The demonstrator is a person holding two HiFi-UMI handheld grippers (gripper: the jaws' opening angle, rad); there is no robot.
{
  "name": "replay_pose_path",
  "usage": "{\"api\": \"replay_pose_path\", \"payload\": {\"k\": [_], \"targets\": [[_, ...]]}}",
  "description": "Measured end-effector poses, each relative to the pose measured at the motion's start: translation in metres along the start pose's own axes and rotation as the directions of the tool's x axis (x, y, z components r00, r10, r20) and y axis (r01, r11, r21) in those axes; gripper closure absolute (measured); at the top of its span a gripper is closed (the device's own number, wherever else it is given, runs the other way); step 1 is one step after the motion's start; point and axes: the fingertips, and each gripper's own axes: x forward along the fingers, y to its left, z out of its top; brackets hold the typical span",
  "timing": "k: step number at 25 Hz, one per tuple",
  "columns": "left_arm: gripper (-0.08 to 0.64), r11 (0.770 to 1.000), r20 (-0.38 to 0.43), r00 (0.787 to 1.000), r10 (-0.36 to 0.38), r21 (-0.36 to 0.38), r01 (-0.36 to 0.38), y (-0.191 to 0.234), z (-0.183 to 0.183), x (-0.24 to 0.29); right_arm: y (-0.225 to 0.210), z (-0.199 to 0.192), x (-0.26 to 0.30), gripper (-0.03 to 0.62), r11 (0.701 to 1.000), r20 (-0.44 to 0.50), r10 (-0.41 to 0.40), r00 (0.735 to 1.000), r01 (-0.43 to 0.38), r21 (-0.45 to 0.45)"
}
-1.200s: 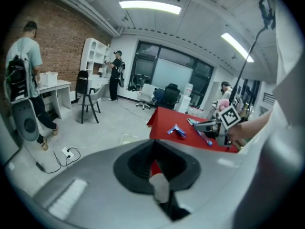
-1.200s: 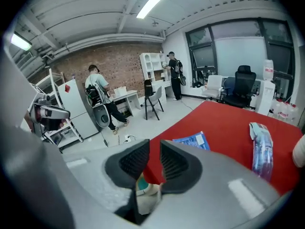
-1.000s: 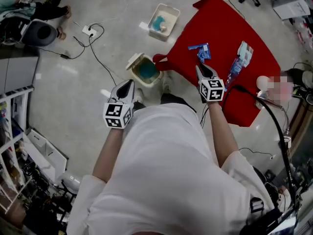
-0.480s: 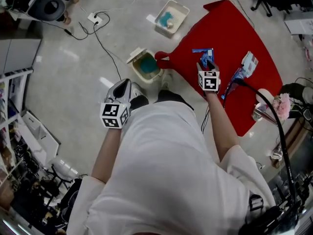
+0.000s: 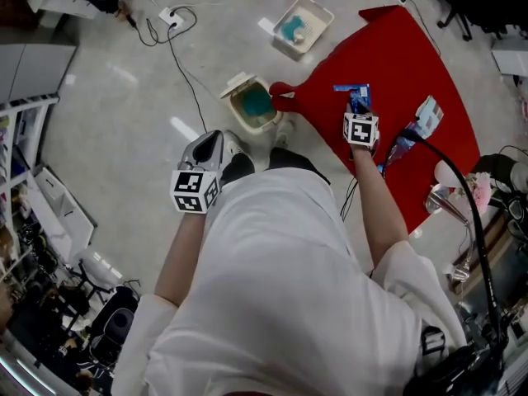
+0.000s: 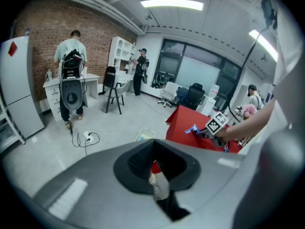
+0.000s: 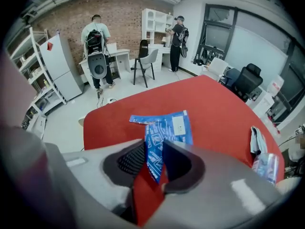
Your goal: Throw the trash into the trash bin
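On the red tabletop (image 5: 412, 64), the blue wrapper (image 7: 167, 127) is found flat, directly under and just beyond the right gripper (image 7: 153, 150), its long axis lying left to right across the jaws. Its near corner is straddled by those jaws, which have just been closing and are narrowly spread, no pinch yet seen. The left gripper (image 6: 152, 144), pressed together and empty, is placed nearer the trash bin (image 5: 252, 106) on the floor.
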Motion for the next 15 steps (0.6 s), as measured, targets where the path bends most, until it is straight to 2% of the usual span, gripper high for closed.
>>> {"api": "replay_pose_path", "payload": {"k": [5, 15], "targets": [[0.555, 1.0, 0.008, 1.0, 0.0, -0.009, 0.0, 0.006, -0.002, -0.006, 0.003, 0.002, -0.012, 0.525, 1.0, 0.024, 0.004, 1.0, -0.004, 0.016], [0.555, 1.0, 0.017, 1.0, -0.014, -0.01, 0.014, 0.026, -0.008, -0.016, 0.037, 0.015, -0.034, 0.535, 0.999, 0.074, 0.04, 0.996, -0.04, 0.005]]}}
